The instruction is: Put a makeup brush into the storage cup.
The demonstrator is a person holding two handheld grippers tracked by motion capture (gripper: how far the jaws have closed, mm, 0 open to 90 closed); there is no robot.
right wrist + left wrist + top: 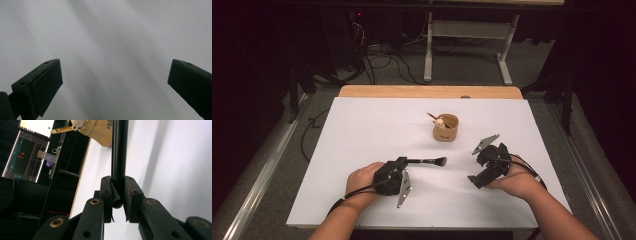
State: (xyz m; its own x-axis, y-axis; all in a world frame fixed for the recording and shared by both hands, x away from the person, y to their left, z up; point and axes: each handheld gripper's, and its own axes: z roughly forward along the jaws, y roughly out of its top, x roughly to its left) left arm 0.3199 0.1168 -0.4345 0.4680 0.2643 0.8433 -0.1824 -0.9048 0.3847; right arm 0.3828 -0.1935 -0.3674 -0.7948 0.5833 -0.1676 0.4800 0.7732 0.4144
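So the left gripper (pixel 117 195) is clamped on the black handle of a makeup brush (pixel 428 161), while the right gripper (pixel 115 82) has its jaws wide apart over the white table (pixel 362 135).

A dim lab or recording studio is suggested: a white work surface (pixel 362 150) is set over a wooden table (pixel 427 91), cables (pixel 382 62) are strewn across the grey floor, black curtains are hung around, and a lit monitor (pixel 25 157) is seen alongside.
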